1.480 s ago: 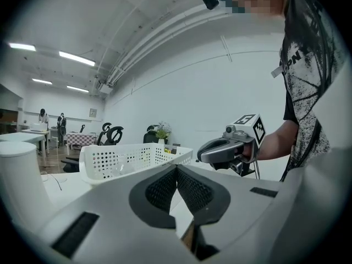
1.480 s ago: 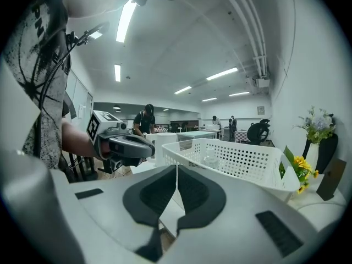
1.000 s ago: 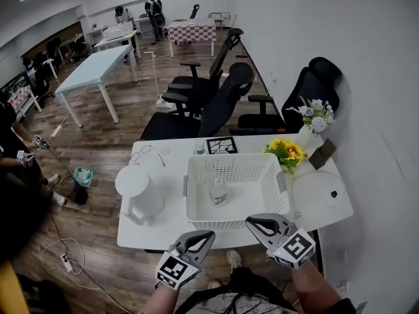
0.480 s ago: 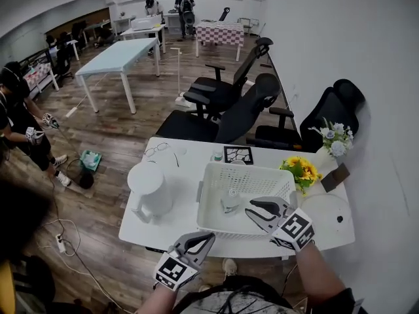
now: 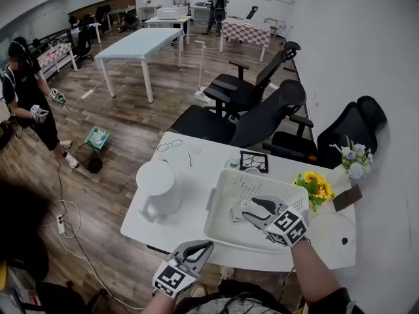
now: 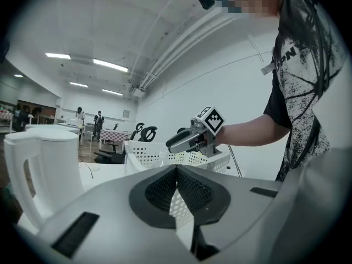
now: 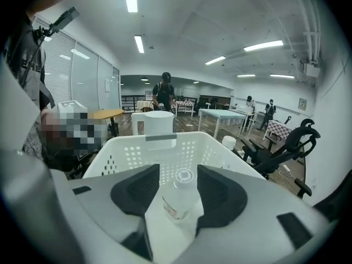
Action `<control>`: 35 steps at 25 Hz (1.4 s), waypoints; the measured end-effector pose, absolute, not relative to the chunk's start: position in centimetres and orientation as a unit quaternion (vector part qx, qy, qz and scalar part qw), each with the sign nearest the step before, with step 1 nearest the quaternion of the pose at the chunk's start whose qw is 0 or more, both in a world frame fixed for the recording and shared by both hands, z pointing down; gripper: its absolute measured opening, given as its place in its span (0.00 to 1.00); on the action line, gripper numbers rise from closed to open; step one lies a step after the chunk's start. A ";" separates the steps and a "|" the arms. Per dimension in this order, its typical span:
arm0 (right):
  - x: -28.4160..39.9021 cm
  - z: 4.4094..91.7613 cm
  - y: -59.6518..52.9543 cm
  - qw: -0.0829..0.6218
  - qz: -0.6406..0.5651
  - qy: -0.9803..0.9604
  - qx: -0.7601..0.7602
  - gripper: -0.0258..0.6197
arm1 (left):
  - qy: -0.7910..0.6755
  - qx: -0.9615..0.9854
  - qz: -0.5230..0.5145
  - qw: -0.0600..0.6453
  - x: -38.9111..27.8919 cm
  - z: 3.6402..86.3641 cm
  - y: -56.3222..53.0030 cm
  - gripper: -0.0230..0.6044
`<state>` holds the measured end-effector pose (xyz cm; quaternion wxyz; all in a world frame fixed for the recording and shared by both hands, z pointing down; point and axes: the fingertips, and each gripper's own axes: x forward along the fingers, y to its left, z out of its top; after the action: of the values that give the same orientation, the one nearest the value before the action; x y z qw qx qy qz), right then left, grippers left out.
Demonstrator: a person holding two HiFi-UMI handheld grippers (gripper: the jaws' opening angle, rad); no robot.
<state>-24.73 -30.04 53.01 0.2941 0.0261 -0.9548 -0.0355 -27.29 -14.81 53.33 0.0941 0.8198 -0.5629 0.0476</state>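
Plastic bottle (image 7: 176, 199) between spread right tool (image 7: 179, 172) jaws.

The person's shirt (image 6: 281, 54), at the upper right of the left gripper view, has big letters that look like "PN". The rest of the word is hidden in folds. The bottle (image 7: 177, 197) has a label with red print, too tiny to read.

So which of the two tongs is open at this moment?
The right tongs, over the white basket: its jaws stand apart, a small clear bottle between them. The left tongs, low before the table, has its jaws together.
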 end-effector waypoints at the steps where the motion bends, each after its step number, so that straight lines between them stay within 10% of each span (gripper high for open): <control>1: -25.0 53.5 -30.4 0.297 -0.033 -0.954 0.023 0.37 | -0.567 0.817 0.047 0.095 -27.5 53.4 -14.9 0.05; 35: -27.0 56.7 -31.3 0.290 -0.011 -0.957 -0.003 0.28 | -0.589 0.799 0.004 0.117 -27.2 54.2 -14.7 0.05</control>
<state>-26.98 -31.33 56.70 0.2903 -0.0033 -0.9569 -0.0114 -27.16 -14.69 54.15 0.1174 0.7992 -0.5895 0.0043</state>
